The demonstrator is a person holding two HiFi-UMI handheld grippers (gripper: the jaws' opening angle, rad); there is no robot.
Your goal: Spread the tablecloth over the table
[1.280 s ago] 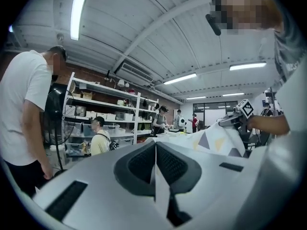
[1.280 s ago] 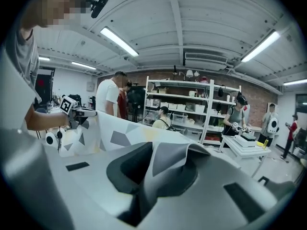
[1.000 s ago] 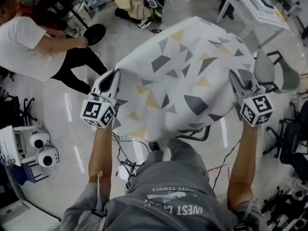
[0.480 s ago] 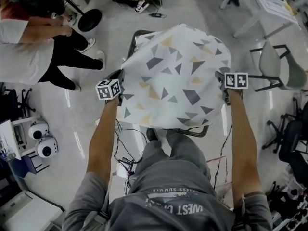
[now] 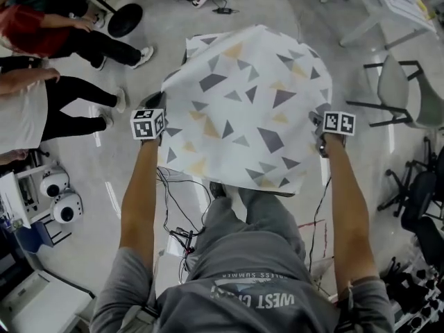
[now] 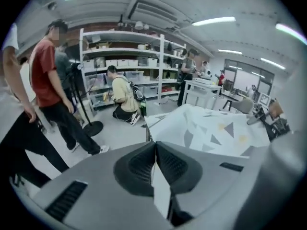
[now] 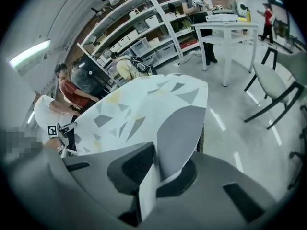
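Observation:
A white tablecloth [image 5: 243, 103] printed with grey and yellow triangles hangs stretched between my two grippers, billowing over the small table whose dark edge [image 5: 267, 193] shows under the near hem. My left gripper [image 5: 161, 120] is shut on the cloth's left edge; in the left gripper view a strip of cloth [image 6: 160, 188] is pinched between its pads. My right gripper [image 5: 318, 125] is shut on the right edge, with a fold of cloth [image 7: 165, 152] clamped in its jaws. The tabletop is hidden under the cloth.
People [image 5: 41, 61] stand at the left of the head view, near a round stand base [image 5: 125, 19]. A grey chair [image 5: 399, 92] stands at the right, a white table [image 5: 388, 5] at the far right. Cables [image 5: 177, 207] lie on the floor by my legs.
Both grippers have moved away from me and downward with the cloth, which has spread wider and flatter over the table. The people at the left have shifted.

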